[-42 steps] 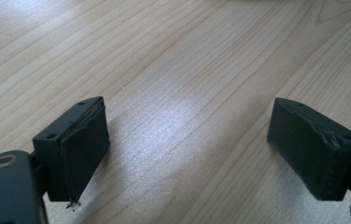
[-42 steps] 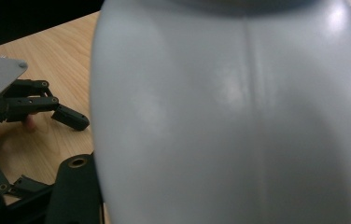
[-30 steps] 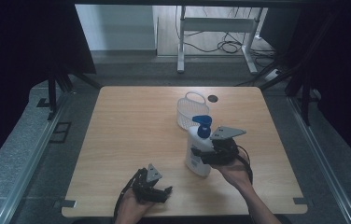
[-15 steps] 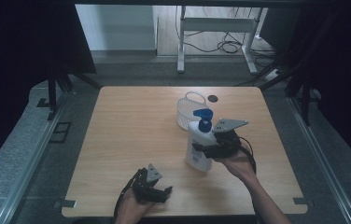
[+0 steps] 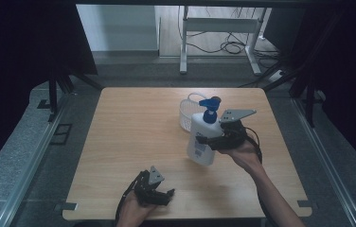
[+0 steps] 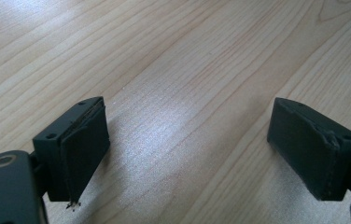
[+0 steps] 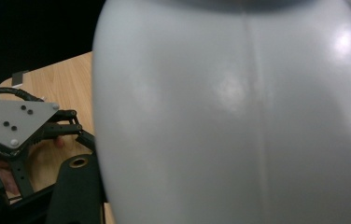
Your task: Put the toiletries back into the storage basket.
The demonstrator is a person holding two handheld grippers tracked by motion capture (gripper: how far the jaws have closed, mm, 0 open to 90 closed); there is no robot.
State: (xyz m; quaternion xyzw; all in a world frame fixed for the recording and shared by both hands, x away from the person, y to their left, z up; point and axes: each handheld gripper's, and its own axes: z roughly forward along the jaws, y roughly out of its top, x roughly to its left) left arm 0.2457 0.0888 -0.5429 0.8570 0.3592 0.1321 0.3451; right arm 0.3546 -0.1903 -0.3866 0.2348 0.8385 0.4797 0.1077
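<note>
- One step looks done: the right tongs (image 5: 210, 140) are clamped on the white pump bottle (image 5: 203, 139), gripping its body from the 3 o'clock side, with the person's right hand (image 5: 243, 152) behind them
- Whether the bottle's base rests on the table (image 5: 133, 142) or hangs just clear of it cannot be told from the high view; it leans a little, blue pump head (image 5: 209, 105) toward 12 o'clock
- Up close, in the right gripper view, the bottle's pale grey-white wall (image 7: 239, 116) sits so near the camera that the jaws themselves are hidden, which fits a firm side grip
- Just beyond the bottle, toward 12 o'clock, stands a small clear round container (image 5: 188, 112), close to the pump head; by the look of it that may be where the bottle is headed, though this is only a judgement
- Still to come, by that reading, are carrying the bottle across, setting it down and letting go
- Idle for now, the left tongs (image 5: 159, 194) rest low at about 6 o'clock near the table's front edge, well apart from the bottle; the left gripper view shows their jaws spread wide with nothing but bare wood (image 6: 183, 93) between them
- Pale wood with a fine straight grain makes up the tabletop, bare apart from the bottle and the container
- Around the table lies grey floor matting (image 5: 20, 161), dark curtains hang at 9 and 3 o'clock, and at 12 o'clock a white frame (image 5: 218, 28) stands over loose cables on the floor
</note>
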